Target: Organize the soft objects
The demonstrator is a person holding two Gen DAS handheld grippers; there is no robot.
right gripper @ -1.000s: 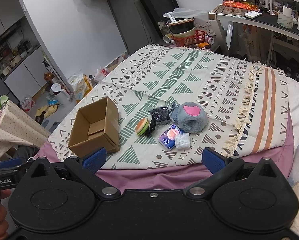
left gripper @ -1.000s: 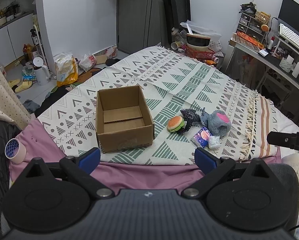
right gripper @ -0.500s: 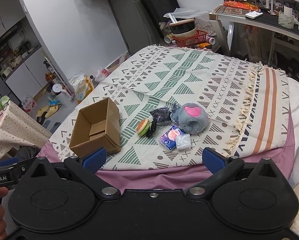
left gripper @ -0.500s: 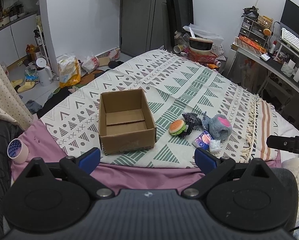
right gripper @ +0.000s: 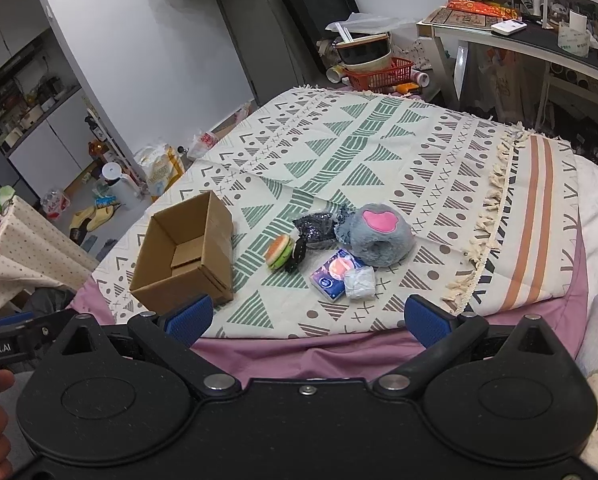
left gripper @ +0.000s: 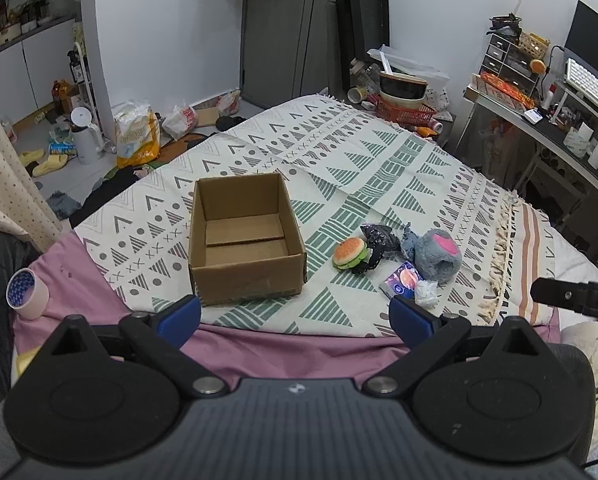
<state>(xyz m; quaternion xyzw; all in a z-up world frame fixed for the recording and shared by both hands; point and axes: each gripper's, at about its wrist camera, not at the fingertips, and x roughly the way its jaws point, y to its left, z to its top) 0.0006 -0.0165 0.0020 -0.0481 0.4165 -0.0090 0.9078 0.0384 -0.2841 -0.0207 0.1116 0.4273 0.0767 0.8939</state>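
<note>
An empty brown cardboard box (left gripper: 245, 240) (right gripper: 185, 252) stands open on the patterned blanket (left gripper: 339, 168). To its right lies a small heap: a plush burger (left gripper: 349, 253) (right gripper: 280, 251), a dark sparkly pouch (left gripper: 381, 236) (right gripper: 315, 226), a grey plush slipper with a pink pad (left gripper: 437, 254) (right gripper: 377, 232), a blue tissue pack (left gripper: 403, 280) (right gripper: 333, 276) and a white crumpled wad (left gripper: 426, 293) (right gripper: 359, 282). My left gripper (left gripper: 295, 316) hangs open in front of the box. My right gripper (right gripper: 307, 318) is open short of the heap. Neither holds anything.
A tape roll (left gripper: 26, 289) sits on the purple sheet (left gripper: 299, 348) at the left. Bags and a white kettle (left gripper: 84, 136) clutter the floor beyond the bed. A red basket with bowls (left gripper: 403, 100) and a desk (left gripper: 547, 128) stand at the far right.
Both views have shifted a little, with the box and the heap slightly nearer and more central. Both grippers stay open and nothing on the bed has moved.
</note>
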